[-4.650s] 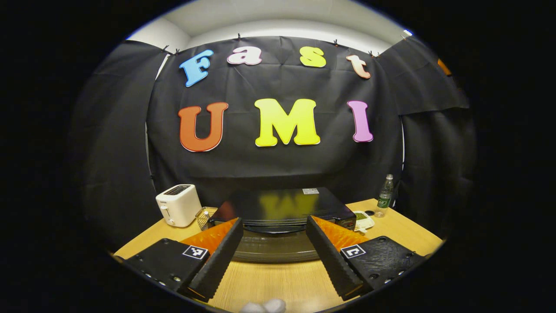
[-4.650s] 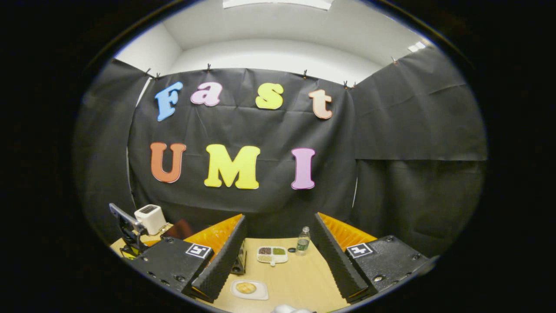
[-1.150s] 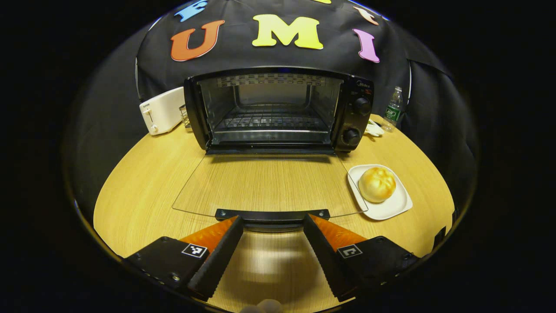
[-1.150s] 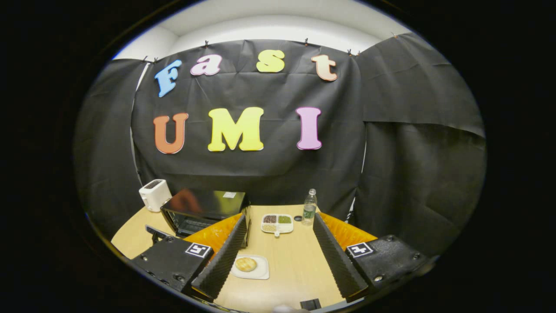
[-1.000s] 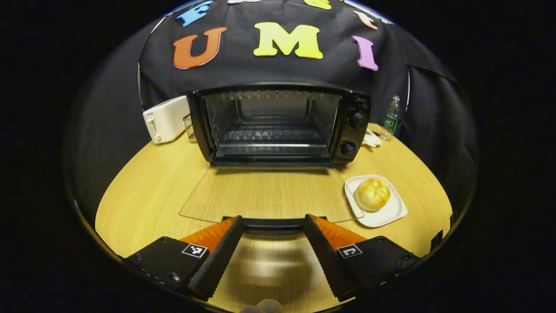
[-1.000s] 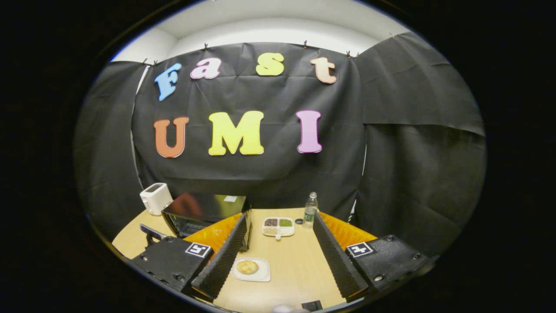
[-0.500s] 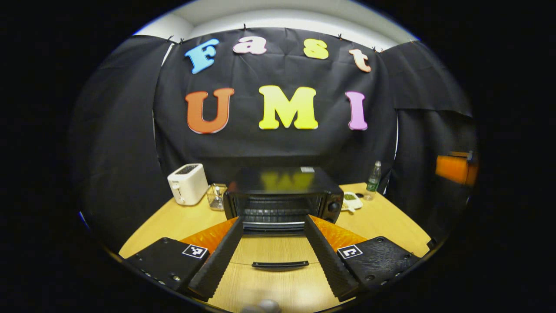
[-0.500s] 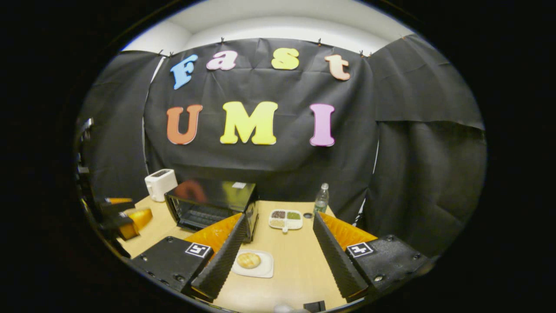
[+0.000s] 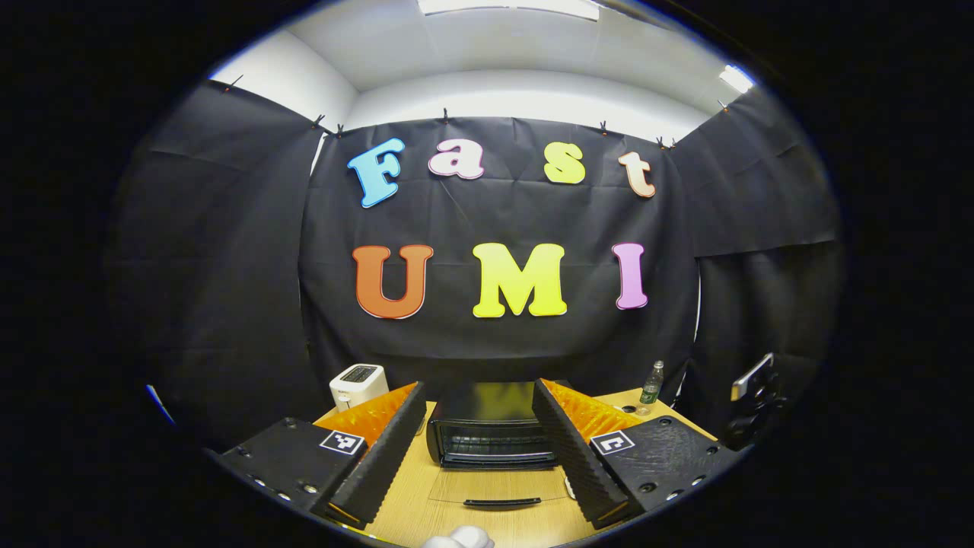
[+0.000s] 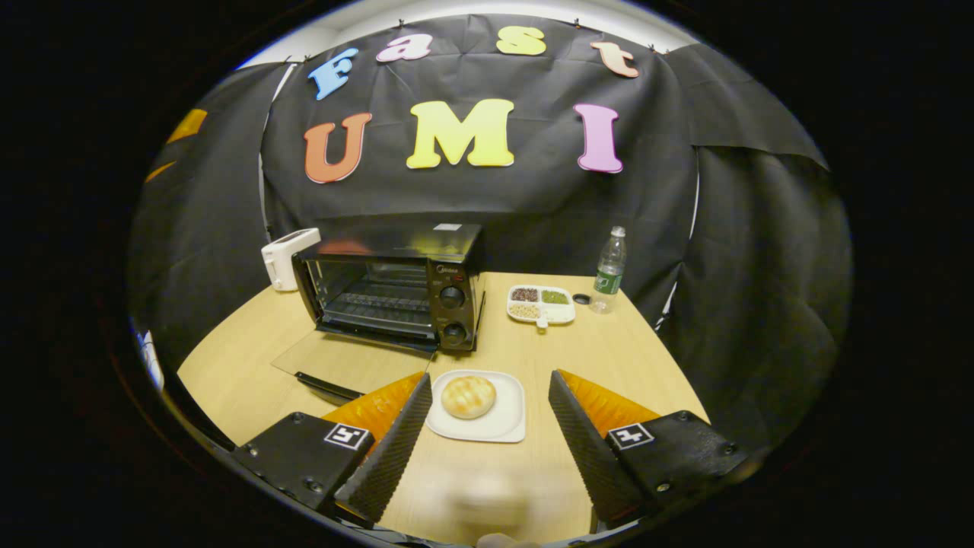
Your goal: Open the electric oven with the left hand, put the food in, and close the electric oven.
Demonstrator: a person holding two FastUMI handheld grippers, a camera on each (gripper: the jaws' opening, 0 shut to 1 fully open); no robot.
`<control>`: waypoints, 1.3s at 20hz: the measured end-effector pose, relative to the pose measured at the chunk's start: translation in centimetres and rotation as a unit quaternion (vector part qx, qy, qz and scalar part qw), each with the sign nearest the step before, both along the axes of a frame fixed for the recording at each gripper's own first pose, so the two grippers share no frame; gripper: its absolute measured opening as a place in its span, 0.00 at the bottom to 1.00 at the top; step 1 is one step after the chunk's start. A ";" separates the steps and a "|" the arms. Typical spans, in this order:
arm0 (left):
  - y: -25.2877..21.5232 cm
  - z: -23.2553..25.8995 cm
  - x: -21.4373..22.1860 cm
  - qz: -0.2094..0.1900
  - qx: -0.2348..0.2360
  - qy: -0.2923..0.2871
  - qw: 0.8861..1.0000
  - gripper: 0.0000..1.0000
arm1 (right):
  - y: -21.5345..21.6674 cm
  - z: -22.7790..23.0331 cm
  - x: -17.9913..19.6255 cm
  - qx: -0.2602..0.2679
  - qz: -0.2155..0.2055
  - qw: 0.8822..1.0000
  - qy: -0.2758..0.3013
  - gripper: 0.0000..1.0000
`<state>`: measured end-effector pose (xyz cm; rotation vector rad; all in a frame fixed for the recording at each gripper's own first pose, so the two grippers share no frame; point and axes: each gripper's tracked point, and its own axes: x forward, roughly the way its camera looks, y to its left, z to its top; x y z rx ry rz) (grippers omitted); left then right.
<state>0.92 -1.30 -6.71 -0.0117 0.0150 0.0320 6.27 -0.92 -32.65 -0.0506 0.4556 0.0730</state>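
The black electric oven [image 10: 396,293] stands on the wooden table with its glass door [image 10: 342,359] folded down flat and its rack bare. A golden bun [image 10: 468,396] lies on a white square plate [image 10: 506,426] in front of the oven's knobs. My right gripper [image 10: 488,377] is open, low over the table, and the plate lies just beyond the gap between its fingertips. My left gripper [image 9: 477,384] is open and empty, held back from the oven [image 9: 491,441], with the door handle [image 9: 502,502] between its fingers lower down.
A white toaster [image 10: 285,259] stands left of the oven. Right of the oven are a divided dish of grains [image 10: 540,304] and a water bottle [image 10: 609,270]. Part of the right gripper's rig [image 9: 753,388] shows at the right of the left gripper view.
My left gripper has let go of the door handle and drawn back and up from the open oven. My right gripper has tipped down and come close to the plate with the bun.
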 end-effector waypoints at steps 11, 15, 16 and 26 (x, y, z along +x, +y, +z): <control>1.9 0.7 0.0 0.013 0.011 0.011 1.000 0.92 | 2.3 -10.7 5.3 -0.010 -0.003 0.998 0.069 0.99; 2.3 0.6 0.4 0.014 0.018 0.015 1.000 0.92 | 2.7 -13.7 6.9 -0.009 -0.012 0.995 0.097 0.99; 2.5 0.6 0.6 0.013 0.020 0.015 1.000 0.92 | 2.7 -14.0 7.4 -0.013 -0.017 0.995 0.098 0.99; 3.3 -0.8 1.9 0.006 0.027 0.034 0.999 0.93 | 2.6 -16.0 10.2 0.003 -0.041 0.993 0.115 0.99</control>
